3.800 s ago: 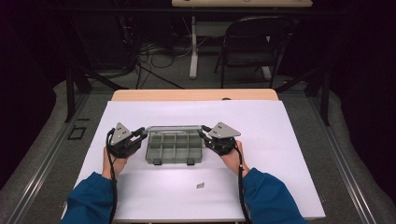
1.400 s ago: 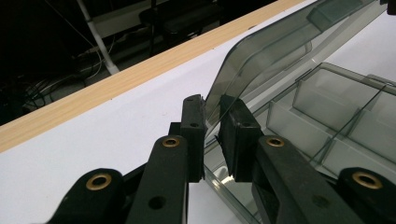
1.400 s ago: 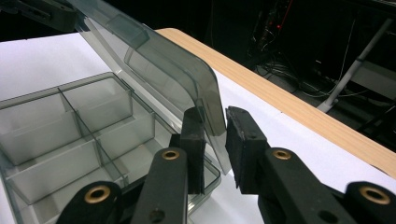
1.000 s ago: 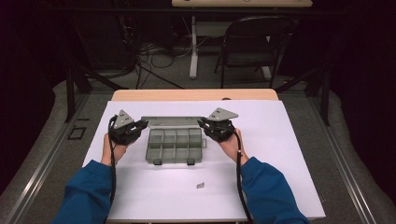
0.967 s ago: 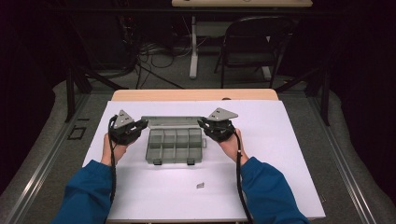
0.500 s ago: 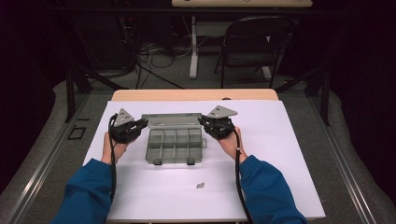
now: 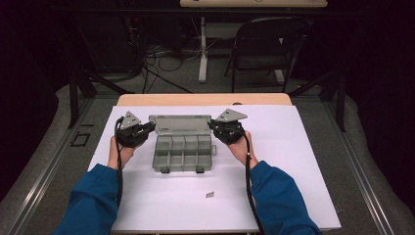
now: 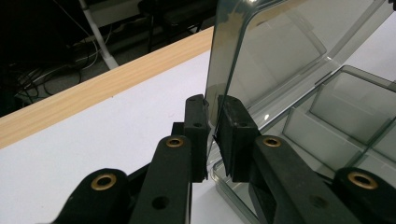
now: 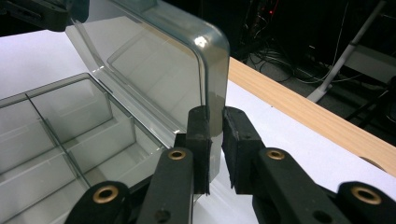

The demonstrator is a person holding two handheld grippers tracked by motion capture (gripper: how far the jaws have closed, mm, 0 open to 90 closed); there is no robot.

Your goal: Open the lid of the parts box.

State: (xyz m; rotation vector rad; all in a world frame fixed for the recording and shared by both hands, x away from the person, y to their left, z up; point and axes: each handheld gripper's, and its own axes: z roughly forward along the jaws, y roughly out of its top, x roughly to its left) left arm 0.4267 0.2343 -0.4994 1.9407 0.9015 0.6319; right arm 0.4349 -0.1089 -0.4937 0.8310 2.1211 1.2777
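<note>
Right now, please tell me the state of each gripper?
Left gripper: shut on the lid, at its side edge.
Right gripper: shut on the lid, opposite edge.

White sheet [image 7: 303,161] covers the counter [image 7: 205,99] – wood edge bare beyond the fingers. Small metal piece [image 7: 210,194] lies on the sheet, nearer than the fingers. Folding chair [image 7: 266,46] and floor cables [image 7: 161,54] farther off.
</note>
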